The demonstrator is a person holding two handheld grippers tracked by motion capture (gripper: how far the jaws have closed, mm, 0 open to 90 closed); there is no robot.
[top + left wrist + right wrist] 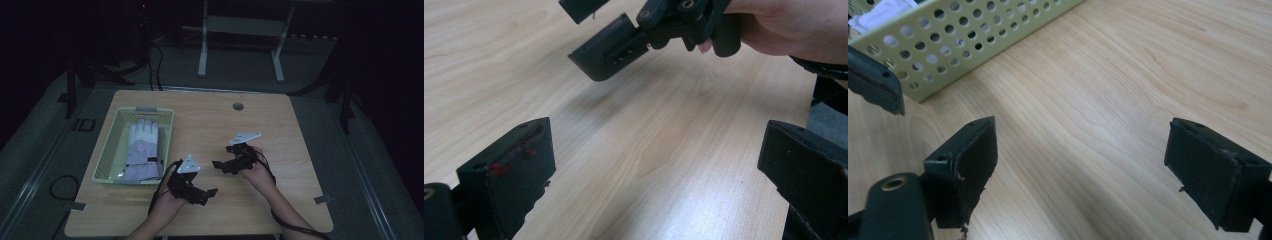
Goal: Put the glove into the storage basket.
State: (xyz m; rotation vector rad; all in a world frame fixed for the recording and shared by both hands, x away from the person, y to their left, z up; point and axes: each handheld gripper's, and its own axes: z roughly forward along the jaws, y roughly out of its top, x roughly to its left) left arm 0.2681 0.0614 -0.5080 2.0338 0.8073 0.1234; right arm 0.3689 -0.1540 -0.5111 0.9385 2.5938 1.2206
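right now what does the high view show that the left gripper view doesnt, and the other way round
The high view alone shows the pale green perforated basket at the table's left with a white and lilac glove lying in it, plus the left tool from outside. The left gripper view alone shows red marks on the left tool's own pad, its jaws wide apart with nothing between. Both show the wooden table and the open right tool in the person's hand.
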